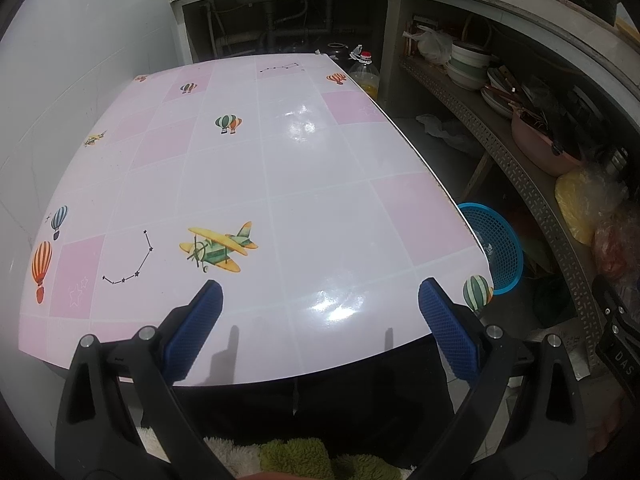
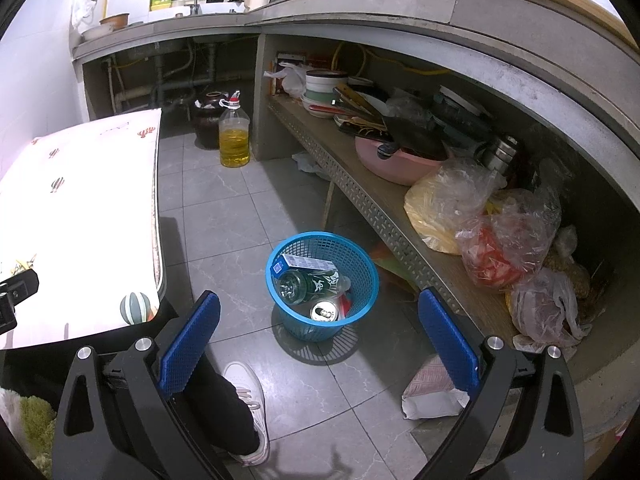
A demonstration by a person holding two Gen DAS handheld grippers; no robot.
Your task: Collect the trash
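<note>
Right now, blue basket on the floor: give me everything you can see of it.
The blue basket is a round, open-mesh bin, plastic by the look, standing upright on the grey tiled floor between the table and the low shelf. Inside lie a green bottle on its side, a can and a small carton. Neither gripper touches it; the left wrist view shows only its rim past the table edge.
</note>
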